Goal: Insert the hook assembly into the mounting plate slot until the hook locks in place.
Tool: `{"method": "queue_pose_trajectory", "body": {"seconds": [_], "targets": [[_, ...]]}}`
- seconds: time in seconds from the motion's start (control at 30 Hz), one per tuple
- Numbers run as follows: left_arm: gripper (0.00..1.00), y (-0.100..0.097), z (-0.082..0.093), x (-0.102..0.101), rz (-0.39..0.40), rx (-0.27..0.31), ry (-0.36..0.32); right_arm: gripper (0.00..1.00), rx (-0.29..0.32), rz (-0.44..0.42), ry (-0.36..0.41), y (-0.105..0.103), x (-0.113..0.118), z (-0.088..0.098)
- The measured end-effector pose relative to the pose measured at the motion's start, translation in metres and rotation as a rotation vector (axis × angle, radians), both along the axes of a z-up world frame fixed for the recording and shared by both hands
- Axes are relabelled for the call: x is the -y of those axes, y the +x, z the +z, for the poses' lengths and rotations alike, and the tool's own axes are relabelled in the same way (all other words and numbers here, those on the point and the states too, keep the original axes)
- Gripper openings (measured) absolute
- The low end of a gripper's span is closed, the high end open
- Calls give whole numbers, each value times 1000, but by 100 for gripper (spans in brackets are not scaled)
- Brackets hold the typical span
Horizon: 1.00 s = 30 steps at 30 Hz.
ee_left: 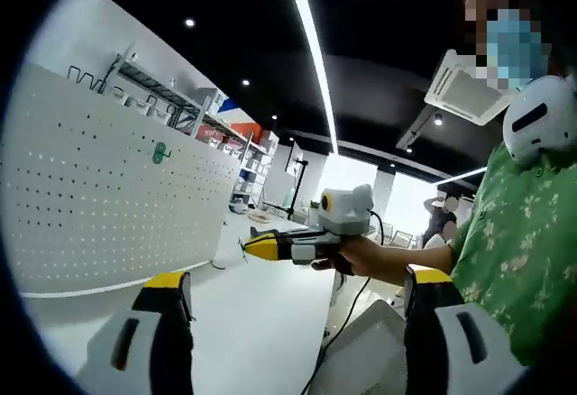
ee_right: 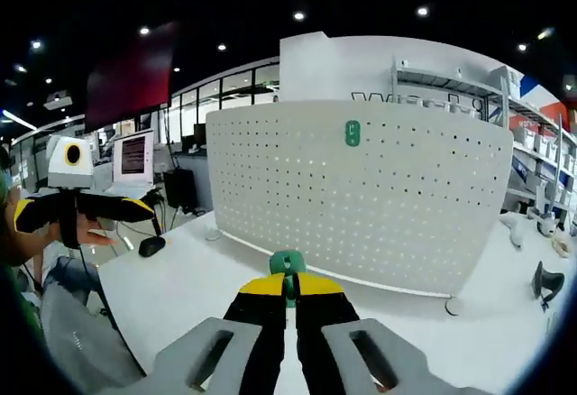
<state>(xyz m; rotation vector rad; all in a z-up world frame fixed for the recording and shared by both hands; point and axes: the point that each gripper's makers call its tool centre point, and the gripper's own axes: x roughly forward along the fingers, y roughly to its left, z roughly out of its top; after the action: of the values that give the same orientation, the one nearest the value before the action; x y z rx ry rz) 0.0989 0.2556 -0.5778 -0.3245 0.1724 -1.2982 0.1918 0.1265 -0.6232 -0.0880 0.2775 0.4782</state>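
A white perforated mounting plate (ee_left: 108, 206) (ee_right: 379, 197) stands upright on the white table. One green hook (ee_left: 160, 151) (ee_right: 352, 133) sits high up on the plate. My right gripper (ee_right: 288, 285) is shut on a second green hook assembly (ee_right: 287, 264), which pokes up between the yellow jaw tips, a short way in front of the plate. In the left gripper view the right gripper (ee_left: 255, 246) reaches in from the right, held by a hand, with a thin wire end at its tip. My left gripper (ee_left: 293, 291) is open, jaws wide apart and nothing between them, and it appears at the left (ee_right: 79, 208).
The white table (ee_right: 180, 291) runs along the foot of the plate. A black mouse (ee_right: 151, 245) and monitors (ee_right: 132, 159) lie to the left. Shelving (ee_right: 532, 133) and a black object (ee_right: 545, 282) are at the right. A person in a green shirt (ee_left: 523, 251) stands close.
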Motion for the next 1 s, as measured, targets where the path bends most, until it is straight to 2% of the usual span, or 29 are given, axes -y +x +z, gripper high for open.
{"method": "queue_pose_trajectory", "body": {"seconds": [0.4,0.67,1.0], "targets": [[100,3,7,-2,13,2,-15,1,52,-44,54,24,-3,22],[100,5,8,-2,10,3,-12,1,130,-78,90,53,-2,56],[100,8,9,-9,18,7,-1,1,219,-143,103,96,14,93]]}}
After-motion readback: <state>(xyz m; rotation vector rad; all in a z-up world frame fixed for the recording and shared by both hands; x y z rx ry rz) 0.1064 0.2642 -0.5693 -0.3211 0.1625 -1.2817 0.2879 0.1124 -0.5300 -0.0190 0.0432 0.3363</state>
